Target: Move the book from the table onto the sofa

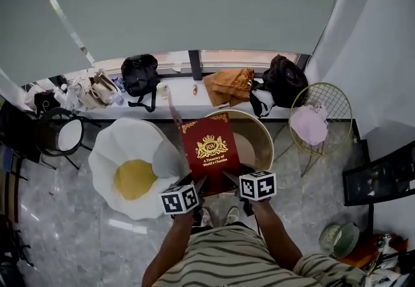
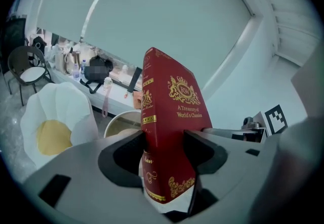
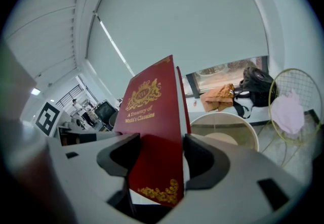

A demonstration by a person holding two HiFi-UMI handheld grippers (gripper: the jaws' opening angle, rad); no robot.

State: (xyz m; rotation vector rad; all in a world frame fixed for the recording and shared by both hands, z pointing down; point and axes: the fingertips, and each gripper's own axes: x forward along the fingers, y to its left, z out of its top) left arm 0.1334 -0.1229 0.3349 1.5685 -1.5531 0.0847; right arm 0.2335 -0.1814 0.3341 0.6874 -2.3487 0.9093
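Head view: red book [image 1: 210,147] reads "A Treasury of World's Classics" | left gripper [image 1: 194,187] clamped on it | right gripper [image 1: 228,180] clamped too

The red hardback book [image 1: 211,146] sits between the left claw [image 1: 196,183] and the right claw [image 1: 228,179], over the round beige desk [image 1: 260,140]. The white egg-shaped sofa [image 1: 120,146] lies left of the desk and the gold wire chair [image 1: 337,101] right of it. Behind them runs a white window ledge [image 1: 185,106] carrying what seem to be bags [image 1: 139,75].
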